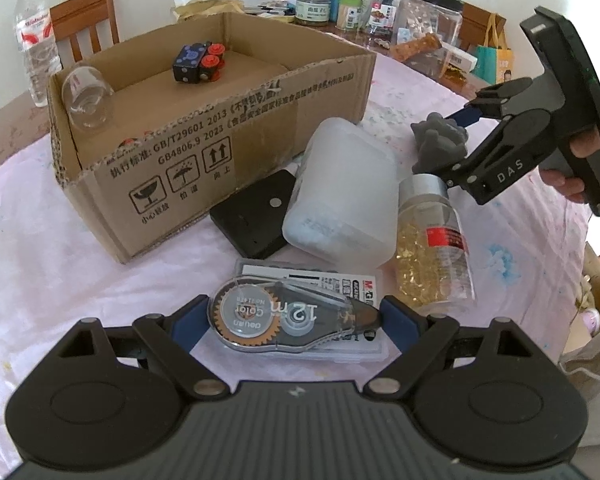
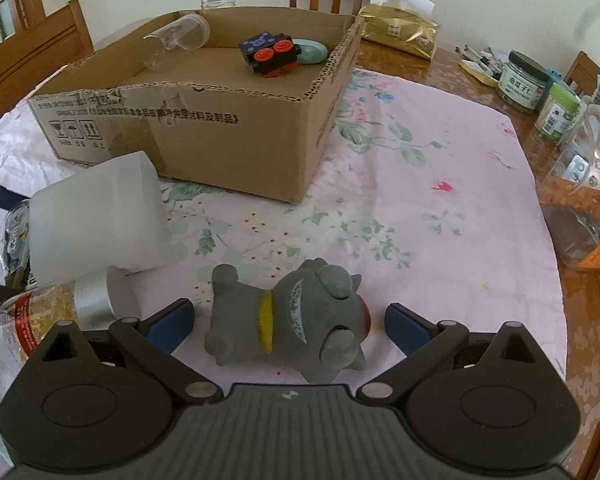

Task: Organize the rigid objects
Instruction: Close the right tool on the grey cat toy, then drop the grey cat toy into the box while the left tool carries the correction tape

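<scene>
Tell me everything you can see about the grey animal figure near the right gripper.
The grey animal figure looks like matte rubber or clay, with stubby legs, rounded ears, a yellow collar band and a red patch on its head. It lies on its side on the floral tablecloth, between the blue pads of the right gripper, which do not touch it. The silver-capped bottle lies close beside it.
</scene>
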`<state>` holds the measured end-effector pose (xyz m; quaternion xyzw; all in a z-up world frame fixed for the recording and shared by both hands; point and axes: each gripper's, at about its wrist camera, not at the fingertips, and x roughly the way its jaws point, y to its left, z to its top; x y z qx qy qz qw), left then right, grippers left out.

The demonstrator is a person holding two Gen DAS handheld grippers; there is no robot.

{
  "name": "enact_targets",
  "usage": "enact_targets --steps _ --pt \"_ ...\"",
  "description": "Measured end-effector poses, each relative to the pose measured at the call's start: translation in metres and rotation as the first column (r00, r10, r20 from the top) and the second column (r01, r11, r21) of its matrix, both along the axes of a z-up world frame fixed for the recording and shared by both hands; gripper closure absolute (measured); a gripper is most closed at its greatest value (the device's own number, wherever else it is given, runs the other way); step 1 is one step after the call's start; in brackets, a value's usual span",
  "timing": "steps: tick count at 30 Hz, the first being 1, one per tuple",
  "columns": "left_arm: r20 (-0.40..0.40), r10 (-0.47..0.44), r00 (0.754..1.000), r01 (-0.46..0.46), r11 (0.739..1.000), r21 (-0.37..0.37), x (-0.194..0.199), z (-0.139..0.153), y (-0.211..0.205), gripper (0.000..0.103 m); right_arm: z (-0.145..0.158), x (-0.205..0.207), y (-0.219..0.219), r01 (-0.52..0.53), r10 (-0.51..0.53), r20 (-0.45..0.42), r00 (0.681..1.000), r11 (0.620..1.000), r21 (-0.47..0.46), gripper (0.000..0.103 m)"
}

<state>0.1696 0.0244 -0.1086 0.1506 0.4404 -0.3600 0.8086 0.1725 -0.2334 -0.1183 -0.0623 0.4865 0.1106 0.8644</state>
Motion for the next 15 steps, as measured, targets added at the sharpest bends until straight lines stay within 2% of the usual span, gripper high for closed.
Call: enact_targets --steps 4,10,15 --pt "0.001 -0.001 1.000 0.001 1.000 0.008 0.000 0.001 -0.002 0.013 0.002 -0.001 0.003 -0.014 0.014 0.002 1.000 1.000 -0.002 0.005" --pt "-0.013 -0.012 1.000 0.012 1.000 -0.004 0.000 0.000 -0.003 0.013 0.008 0.000 0.002 -0.002 0.002 0.000 1.000 1.000 -0.005 0.024" --pt "-0.022 0.001 1.000 -0.001 1.000 0.005 0.001 0.003 -0.004 0.014 0.011 0.001 -0.003 0.020 -0.020 -0.021 1.000 1.000 0.008 0.025"
